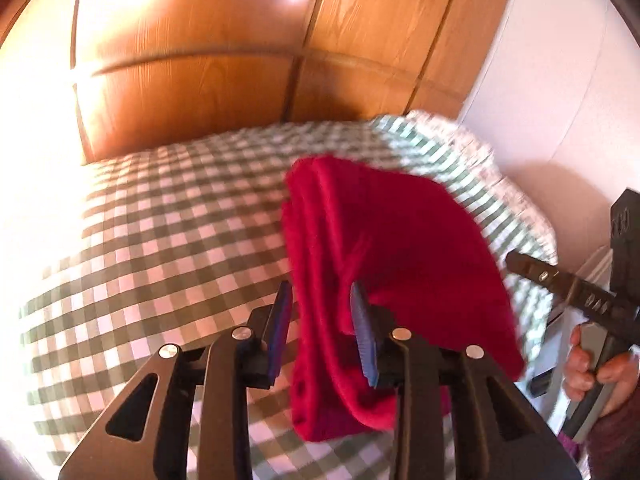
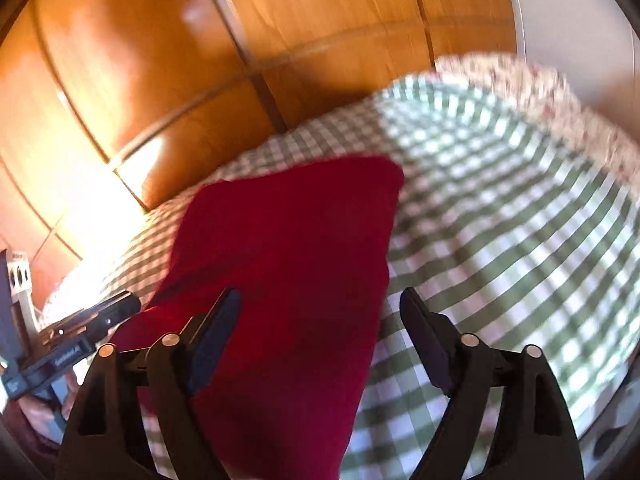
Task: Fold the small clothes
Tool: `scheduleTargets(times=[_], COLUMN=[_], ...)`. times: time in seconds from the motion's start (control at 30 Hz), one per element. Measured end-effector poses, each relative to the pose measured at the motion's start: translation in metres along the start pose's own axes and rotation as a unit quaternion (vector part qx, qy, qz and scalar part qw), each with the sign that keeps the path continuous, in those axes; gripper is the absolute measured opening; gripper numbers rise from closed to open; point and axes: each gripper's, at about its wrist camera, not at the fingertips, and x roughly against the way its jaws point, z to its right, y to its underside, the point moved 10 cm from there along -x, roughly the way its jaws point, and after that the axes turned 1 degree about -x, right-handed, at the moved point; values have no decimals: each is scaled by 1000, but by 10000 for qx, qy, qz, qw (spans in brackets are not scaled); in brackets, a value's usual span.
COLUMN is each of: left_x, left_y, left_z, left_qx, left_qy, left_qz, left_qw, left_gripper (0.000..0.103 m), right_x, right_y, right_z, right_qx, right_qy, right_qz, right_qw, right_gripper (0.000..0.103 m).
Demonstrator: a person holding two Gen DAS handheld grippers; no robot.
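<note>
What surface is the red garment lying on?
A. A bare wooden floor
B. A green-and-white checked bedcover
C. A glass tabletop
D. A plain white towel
B: both wrist views show the red garment folded on the green-and-white checked bedcover, with wooden wardrobe doors standing behind the bed.

Motion smears the checked bedcover [image 2: 500,208] beyond the jaws; the red cloth [image 2: 280,280] runs off the bottom edge, hiding the bed beneath it

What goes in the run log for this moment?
cloth: red, folded, on checked bed | left claw: open, astride cloth edge | right claw: open, above cloth
</note>
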Motion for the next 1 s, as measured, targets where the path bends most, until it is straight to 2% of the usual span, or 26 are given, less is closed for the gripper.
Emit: scheduleTargets(times=[0.07,0.13,0.23,0.3,0.4,0.43,0.5,0.53,0.7,0.73,0.77,0.83,1.0], left_x=[8,5,-15,-25,-19,-16,-9,-5,17,23,27,38,58], left_y=[-2,1,16,28,29,29,29,29,30,30,30,30,33], left_z=[10,14,3,-7,-11,-11,-15,-16,-15,-15,-15,-16,-18], left_qx=[-257,-402,-494,-353,-280,-241,-97,-29,69,91,108,128,210], left_qy=[-36,-116,-521,-565,-640,-681,-742,-750,-881,-905,-935,-1007,-1131], left_qz=[120,18,-411,-524,-434,-413,-375,-350,-125,-59,-13,75,226], left_qw=[9996,9991,9966,9964,9966,9965,9965,9966,9960,9958,9956,9948,9931], left_gripper=[29,29,30,35,38,40,48,48,61,63,65,69,78], right_x=[13,13,-1,-14,-25,-24,-20,-17,5,11,16,27,46], right_y=[5,19,51,75,89,88,84,82,75,75,74,70,66], right_z=[-10,-20,-31,-35,-37,-38,-37,-35,-36,-39,-42,-40,-35], right_qx=[217,400,507,726,1098,1162,1063,974,657,622,574,415,46], right_qy=[137,238,292,573,1082,1171,1147,1096,980,1010,1054,1158,1470], right_qz=[99,53,-212,-392,-187,-179,-203,-212,-110,-69,-8,152,378], right_qw=[9996,9989,9981,9949,9879,9861,9875,9890,9930,9929,9928,9923,9884], right_gripper=[65,60,51,51,51,51,51,51,61,62,70,78,86])
